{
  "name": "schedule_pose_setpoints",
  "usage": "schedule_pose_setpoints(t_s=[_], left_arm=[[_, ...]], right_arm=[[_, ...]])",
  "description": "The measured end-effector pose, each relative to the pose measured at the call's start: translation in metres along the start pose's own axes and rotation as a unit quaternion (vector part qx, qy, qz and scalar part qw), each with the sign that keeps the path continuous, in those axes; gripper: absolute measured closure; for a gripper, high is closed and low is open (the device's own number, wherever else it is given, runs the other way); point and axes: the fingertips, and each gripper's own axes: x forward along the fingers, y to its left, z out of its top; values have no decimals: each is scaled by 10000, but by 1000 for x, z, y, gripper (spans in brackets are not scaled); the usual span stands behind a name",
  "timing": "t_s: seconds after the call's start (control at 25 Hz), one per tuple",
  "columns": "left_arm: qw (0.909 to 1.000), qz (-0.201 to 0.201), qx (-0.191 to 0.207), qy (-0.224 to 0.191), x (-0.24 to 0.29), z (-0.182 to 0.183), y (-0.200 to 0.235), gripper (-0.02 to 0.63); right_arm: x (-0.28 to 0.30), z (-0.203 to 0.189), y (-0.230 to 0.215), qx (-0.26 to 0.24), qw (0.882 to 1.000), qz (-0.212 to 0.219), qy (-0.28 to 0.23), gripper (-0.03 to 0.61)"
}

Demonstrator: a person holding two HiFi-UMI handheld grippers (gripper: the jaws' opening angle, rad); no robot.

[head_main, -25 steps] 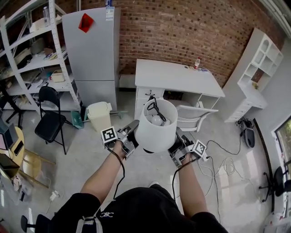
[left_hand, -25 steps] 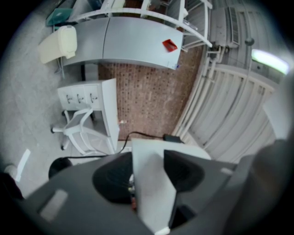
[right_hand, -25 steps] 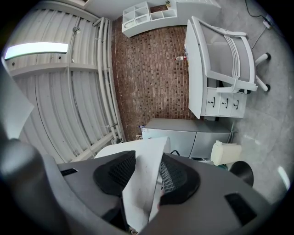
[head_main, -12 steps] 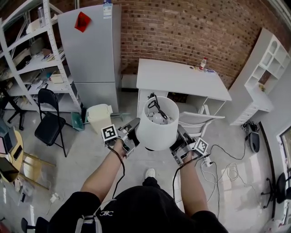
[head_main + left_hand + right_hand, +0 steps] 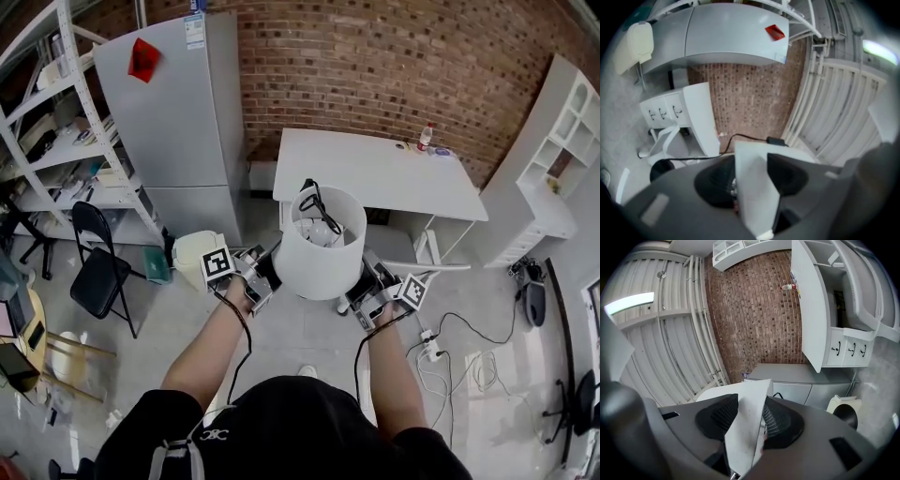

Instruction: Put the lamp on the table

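A white lamp (image 5: 319, 246) with a drum shade is held up in front of me, open top showing a bulb and a black cord. My left gripper (image 5: 265, 275) is shut on the shade's left wall (image 5: 752, 187). My right gripper (image 5: 361, 286) is shut on its right wall (image 5: 747, 427). The white table (image 5: 375, 173) stands beyond the lamp against the brick wall; the lamp hangs in the air before its near edge. The lamp's base is hidden under the shade.
A grey fridge (image 5: 169, 112) stands left of the table, with metal shelving (image 5: 47, 141) and a black folding chair (image 5: 98, 262) further left. A cream bin (image 5: 192, 253) sits near my left gripper. A bottle (image 5: 427, 136) stands on the table's far side. White shelves (image 5: 562, 141) and floor cables (image 5: 441, 347) lie right.
I have walked forward: the table and fridge are nearer and lower in view. Both grippers keep their hold on the shade, carried slightly up and toward the table.
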Motion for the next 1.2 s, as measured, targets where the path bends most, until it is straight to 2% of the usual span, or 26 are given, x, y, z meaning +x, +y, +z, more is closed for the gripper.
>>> schedule_pose_setpoints(t_s=[0.4, 0.76, 1.0, 1.2], left_arm=[[9998, -89, 75, -188, 90, 50, 18, 407], [9996, -133, 66, -231, 126, 77, 35, 407], [9998, -85, -17, -171, 151, 114, 67, 407], [9999, -130, -64, -92, 191, 162, 91, 407]], right_arm=[[59, 89, -23, 50, 9994, 56, 342, 423], [87, 128, -43, 88, 9977, 21, 668, 423], [118, 150, -81, 161, 9975, -120, 675, 422], [164, 186, -107, 132, 9977, -151, 646, 422]])
